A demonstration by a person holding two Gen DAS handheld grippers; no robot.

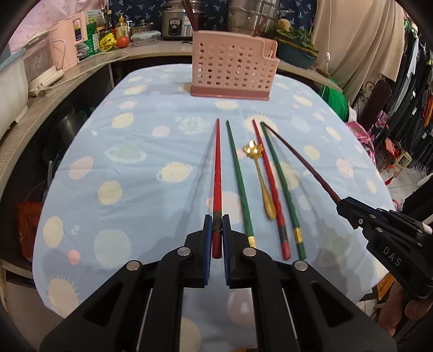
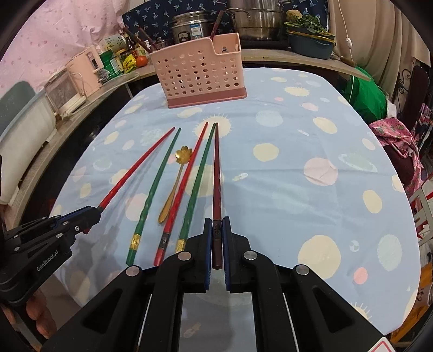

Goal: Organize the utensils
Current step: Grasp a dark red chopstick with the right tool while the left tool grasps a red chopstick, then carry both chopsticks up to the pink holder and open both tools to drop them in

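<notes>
My left gripper [image 1: 216, 220] is shut on the thick end of a red chopstick [image 1: 217, 168], lifted above the cloth. My right gripper [image 2: 216, 223] is shut on a dark brown chopstick [image 2: 216, 176]; it also shows in the left wrist view [image 1: 339, 203]. Between them on the cloth lie two green chopsticks [image 1: 238, 178] [image 1: 281, 186], a second red chopstick [image 1: 270, 186] and a gold flower-bowl spoon [image 1: 259, 176]. A pink perforated utensil holder [image 1: 234, 67] stands upright at the table's far side, with something dark in its taller compartment [image 2: 224, 50].
The table wears a blue planet-print cloth [image 1: 135, 162]. A counter behind holds a rice cooker [image 1: 176, 23], steel pots [image 1: 251, 16], a pink appliance [image 1: 67, 43] and bottles. A planter [image 1: 297, 51] sits at the back right. Clothes hang at the right.
</notes>
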